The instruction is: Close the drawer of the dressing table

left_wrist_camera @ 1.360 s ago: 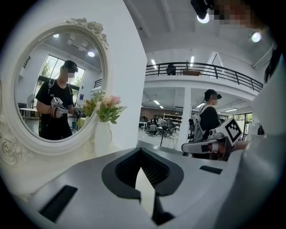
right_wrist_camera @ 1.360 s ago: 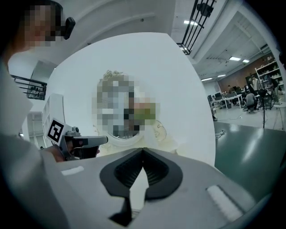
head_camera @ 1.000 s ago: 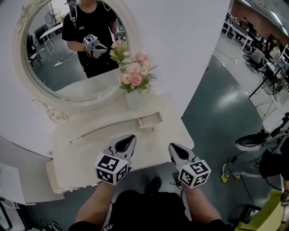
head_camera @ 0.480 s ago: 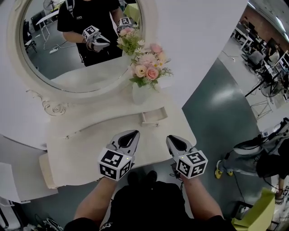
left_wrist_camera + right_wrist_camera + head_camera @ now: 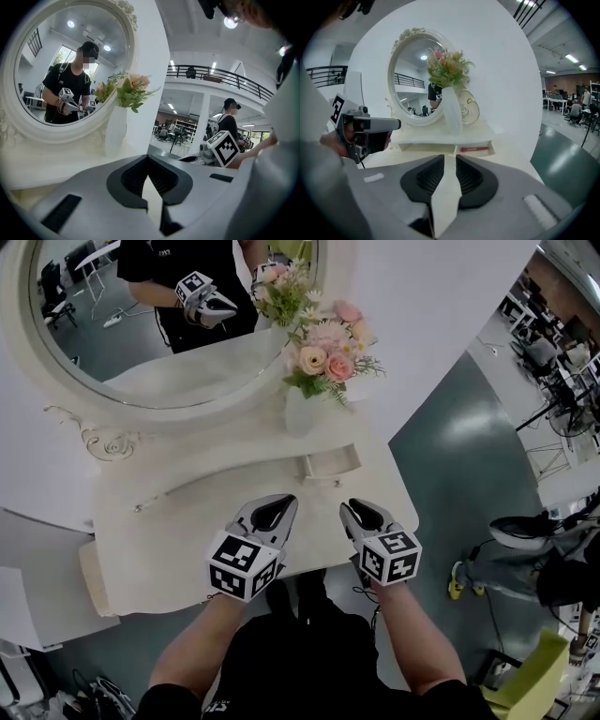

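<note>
The white dressing table (image 5: pixel 187 521) carries a small drawer (image 5: pixel 330 465) that stands pulled out below the vase, right of the middle. In the right gripper view the drawer (image 5: pixel 476 149) is straight ahead, with something red lying in it. My right gripper (image 5: pixel 357 512) hovers over the table's front edge, short of the drawer. Its jaws have just been opening and now stand apart with nothing between them (image 5: pixel 450 158). To its left, my left gripper (image 5: pixel 279 506) is over the tabletop, its tips meeting on nothing (image 5: pixel 148 158).
An oval mirror (image 5: pixel 56 381) stands at the back and reflects the person and the grippers. A white vase of pink flowers (image 5: pixel 300 409) sits just behind the drawer. Grey floor (image 5: pixel 450 484) lies right of the table, with equipment (image 5: pixel 525 549) on it.
Both grippers have moved forward over the table's front edge and closer together. The right one has come nearer the drawer. The view has shifted towards the table.
</note>
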